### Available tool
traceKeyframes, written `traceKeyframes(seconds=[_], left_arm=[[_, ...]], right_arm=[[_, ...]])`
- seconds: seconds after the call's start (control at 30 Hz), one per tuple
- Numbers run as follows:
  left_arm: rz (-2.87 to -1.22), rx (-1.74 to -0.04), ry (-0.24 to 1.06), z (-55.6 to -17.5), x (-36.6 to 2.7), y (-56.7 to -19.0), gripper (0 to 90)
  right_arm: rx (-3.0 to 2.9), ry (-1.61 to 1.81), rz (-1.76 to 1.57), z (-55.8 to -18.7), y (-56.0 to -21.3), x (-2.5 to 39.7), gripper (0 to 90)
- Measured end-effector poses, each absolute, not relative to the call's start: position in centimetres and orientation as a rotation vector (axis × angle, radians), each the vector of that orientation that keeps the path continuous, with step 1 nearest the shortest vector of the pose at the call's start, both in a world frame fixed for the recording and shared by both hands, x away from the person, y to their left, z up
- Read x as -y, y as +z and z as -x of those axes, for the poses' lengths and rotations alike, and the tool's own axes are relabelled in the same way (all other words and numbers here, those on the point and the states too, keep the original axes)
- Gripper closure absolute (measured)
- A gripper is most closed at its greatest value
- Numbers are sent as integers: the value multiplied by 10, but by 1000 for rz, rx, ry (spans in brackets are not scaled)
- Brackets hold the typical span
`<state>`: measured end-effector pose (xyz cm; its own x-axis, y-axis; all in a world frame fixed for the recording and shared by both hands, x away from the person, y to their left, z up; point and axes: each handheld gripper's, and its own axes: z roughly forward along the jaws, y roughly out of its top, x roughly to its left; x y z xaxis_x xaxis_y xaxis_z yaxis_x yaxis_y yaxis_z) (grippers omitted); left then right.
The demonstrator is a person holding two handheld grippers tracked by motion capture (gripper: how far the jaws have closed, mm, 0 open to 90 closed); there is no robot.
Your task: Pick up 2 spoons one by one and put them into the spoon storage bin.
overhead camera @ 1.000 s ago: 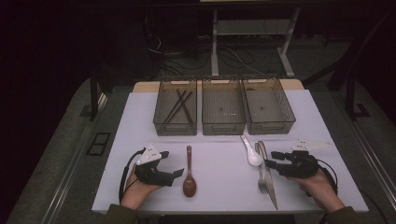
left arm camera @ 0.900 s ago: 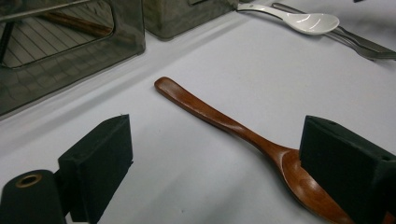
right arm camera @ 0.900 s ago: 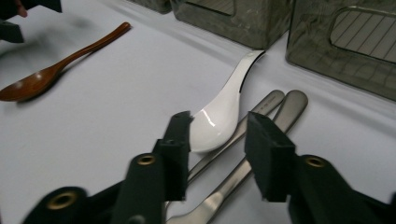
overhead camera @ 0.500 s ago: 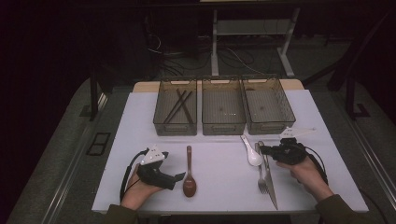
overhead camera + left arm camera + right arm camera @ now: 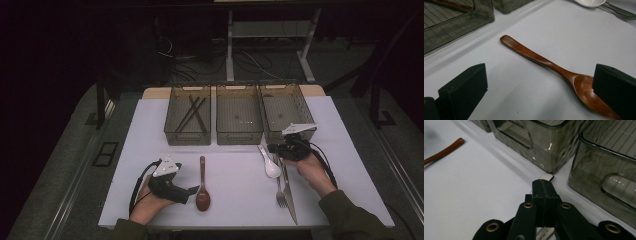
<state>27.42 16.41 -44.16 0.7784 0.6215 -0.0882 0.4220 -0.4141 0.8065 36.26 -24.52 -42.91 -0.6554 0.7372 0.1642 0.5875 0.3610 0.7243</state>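
Two grippers work the lower half of the high view. At lower left the left gripper [image 5: 192, 190] rests on the table [image 5: 150, 130] with its jaws spread wide and holding nothing; the wooden spoon [image 5: 202, 186] lies just to its right, long axis running up the frame, bowl toward the bottom edge and handle toward the bins. In the left gripper view the spoon's bowl [image 5: 589, 90] sits against the right-hand jaw, so this hand is much the nearer one to it. Along the upper middle stand three bins: the left bin [image 5: 172, 131] holds dark sticks, the middle bin [image 5: 239, 136] and right bin [image 5: 305, 107] look bare. Right of centre lie a white spoon [image 5: 270, 165], a fork [image 5: 280, 192] and a knife [image 5: 288, 192], all pointing up the frame. The right gripper [image 5: 272, 148] has its jaws pressed together over the upper end of the knife [image 5: 547, 177], just below the right bin; whether they truly pinch it I cannot tell.
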Motion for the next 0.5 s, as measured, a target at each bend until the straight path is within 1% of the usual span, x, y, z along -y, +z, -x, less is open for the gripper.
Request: traceKeyframes(seconds=[0.27, 0.5], left_arm=[[-2076, -775, 272, -276, -164, -444, 0], [-2080, -775, 267, -276, -164, -445, 0]], right_arm=[[-2447, 1084, -1239, -382, -443, 238, 892], [-2463, 1076, -1233, -385, -446, 231, 892]])
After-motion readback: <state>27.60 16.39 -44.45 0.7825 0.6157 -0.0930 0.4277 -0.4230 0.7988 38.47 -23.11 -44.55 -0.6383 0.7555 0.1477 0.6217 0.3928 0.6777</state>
